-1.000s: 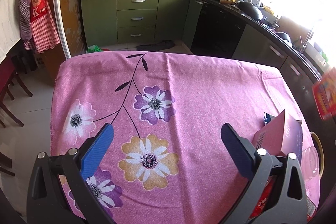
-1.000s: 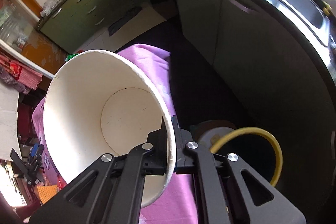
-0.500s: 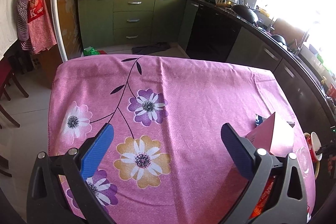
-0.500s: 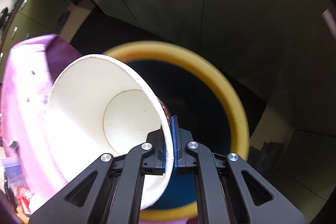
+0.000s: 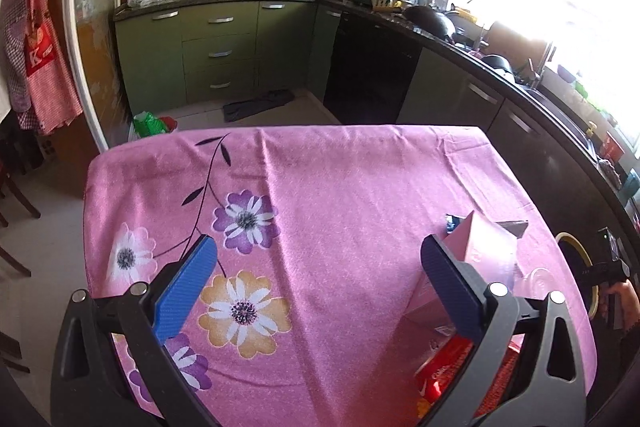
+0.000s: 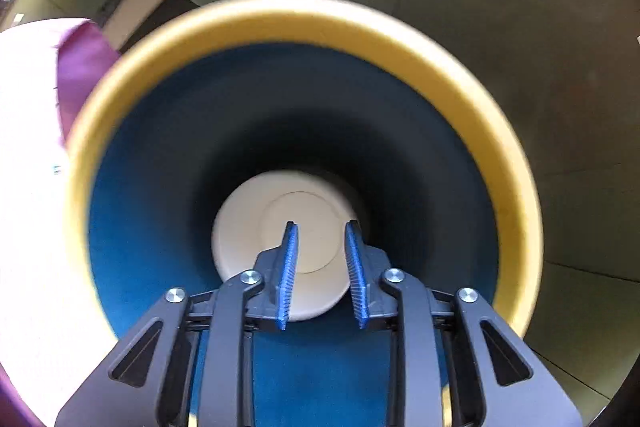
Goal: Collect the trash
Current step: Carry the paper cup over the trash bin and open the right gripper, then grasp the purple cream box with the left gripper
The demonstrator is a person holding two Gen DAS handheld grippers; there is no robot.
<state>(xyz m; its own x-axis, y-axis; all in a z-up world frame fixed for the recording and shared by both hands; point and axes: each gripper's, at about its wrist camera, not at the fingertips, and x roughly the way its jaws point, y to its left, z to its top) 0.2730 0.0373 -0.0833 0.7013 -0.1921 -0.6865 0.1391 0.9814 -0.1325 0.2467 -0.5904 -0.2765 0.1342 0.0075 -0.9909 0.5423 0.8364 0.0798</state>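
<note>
Our left gripper [image 5: 316,279] hangs over the pink cloth [image 5: 360,187], jaws wide apart and holding nothing. Just right of it the box [image 5: 484,247] and red wrappers [image 5: 444,371] wait on the table. Our right gripper [image 6: 322,267] points down into the bin [image 6: 280,15]. Its jaws have just been opening, nothing between them, and the cup [image 6: 248,227] lies deep inside. The box stands at the table edge, so a clumsy grab could knock it to the floor.

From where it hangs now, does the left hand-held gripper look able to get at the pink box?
Probably yes: the left hand-held gripper is open, the pink box stands just beyond its right finger, and nothing lies between.
</note>
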